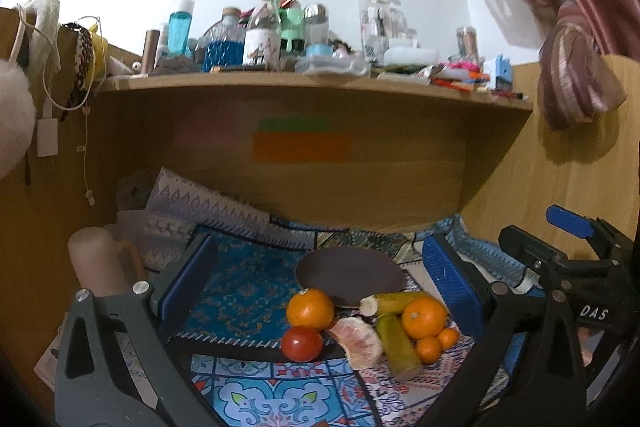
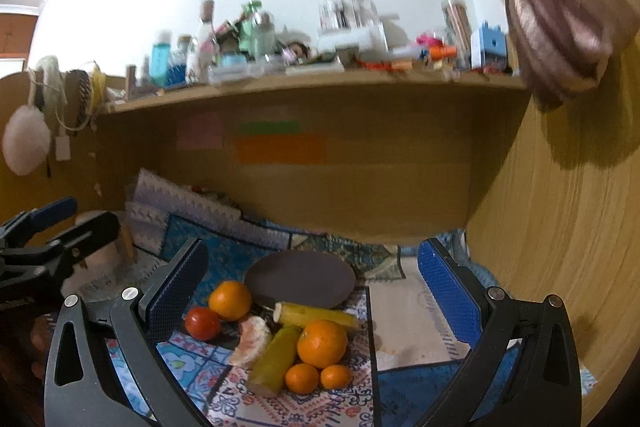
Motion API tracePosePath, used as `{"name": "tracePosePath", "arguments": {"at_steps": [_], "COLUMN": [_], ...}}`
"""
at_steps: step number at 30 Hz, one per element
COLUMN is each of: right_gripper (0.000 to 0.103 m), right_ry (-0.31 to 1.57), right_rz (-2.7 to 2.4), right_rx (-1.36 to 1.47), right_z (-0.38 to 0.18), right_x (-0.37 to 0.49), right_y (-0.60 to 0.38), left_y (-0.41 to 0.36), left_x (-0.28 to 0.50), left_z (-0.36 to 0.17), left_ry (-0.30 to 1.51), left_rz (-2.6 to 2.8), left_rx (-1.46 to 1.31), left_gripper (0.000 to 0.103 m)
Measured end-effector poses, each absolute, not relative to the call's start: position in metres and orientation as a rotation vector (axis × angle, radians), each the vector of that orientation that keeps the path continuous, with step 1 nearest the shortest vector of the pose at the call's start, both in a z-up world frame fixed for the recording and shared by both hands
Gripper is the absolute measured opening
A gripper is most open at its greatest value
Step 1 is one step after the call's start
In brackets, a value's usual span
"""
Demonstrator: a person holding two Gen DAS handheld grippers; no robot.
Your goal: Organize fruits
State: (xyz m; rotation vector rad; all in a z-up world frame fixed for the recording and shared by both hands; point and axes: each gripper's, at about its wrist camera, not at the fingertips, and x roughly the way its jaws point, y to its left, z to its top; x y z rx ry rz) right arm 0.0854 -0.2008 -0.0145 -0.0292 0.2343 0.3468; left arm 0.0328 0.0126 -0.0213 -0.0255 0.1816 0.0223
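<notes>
A pile of fruit lies on a patterned cloth in front of a dark round plate (image 1: 349,274) (image 2: 300,277). It holds a red tomato (image 1: 301,343) (image 2: 202,323), two large oranges (image 1: 310,308) (image 1: 423,318) (image 2: 230,300) (image 2: 322,343), two small mandarins (image 1: 428,349) (image 2: 302,378), a peeled citrus segment (image 1: 359,341) (image 2: 252,342) and two yellow-green stalk pieces (image 1: 398,345) (image 2: 276,359). My left gripper (image 1: 316,287) is open and empty above the fruit. My right gripper (image 2: 312,291) is open and empty, also above the fruit.
A wooden shelf (image 1: 312,83) crowded with bottles and jars overhangs the back. A wooden wall (image 2: 560,227) stands close on the right. A pale cylinder (image 1: 96,263) and folded patterned cloth (image 1: 208,211) lie at the left. A curtain (image 1: 568,47) hangs top right.
</notes>
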Motion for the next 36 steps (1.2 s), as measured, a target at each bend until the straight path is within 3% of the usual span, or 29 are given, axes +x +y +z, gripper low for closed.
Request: {"name": "tracePosePath", "arguments": {"at_steps": [12,19,23,36], "right_gripper": [0.100,0.086,0.066,0.066], "right_ry": [0.459,0.607,0.671,0.775], "right_rz": [0.318,0.364,0.382,0.471], "right_rx": [-0.105,-0.113,-0.137,-0.090], "right_z": [-0.062,-0.084,-0.097,-0.112], "right_x": [0.153,0.182,0.194,0.211], "right_y": [-0.215,-0.223,-0.218,-0.201], "left_y": [0.031,0.042,0.041,0.041], "left_x": [0.093,0.135,0.157,0.205], "left_z": [-0.063,-0.095,-0.109,-0.135], "left_ry": [0.364,0.534,0.631,0.794], "left_rz": [0.020,-0.013,-0.057,-0.109], "left_rx": [-0.022,-0.038,-0.022,-0.002], "left_gripper": [0.100,0.087,0.076,0.076]}}
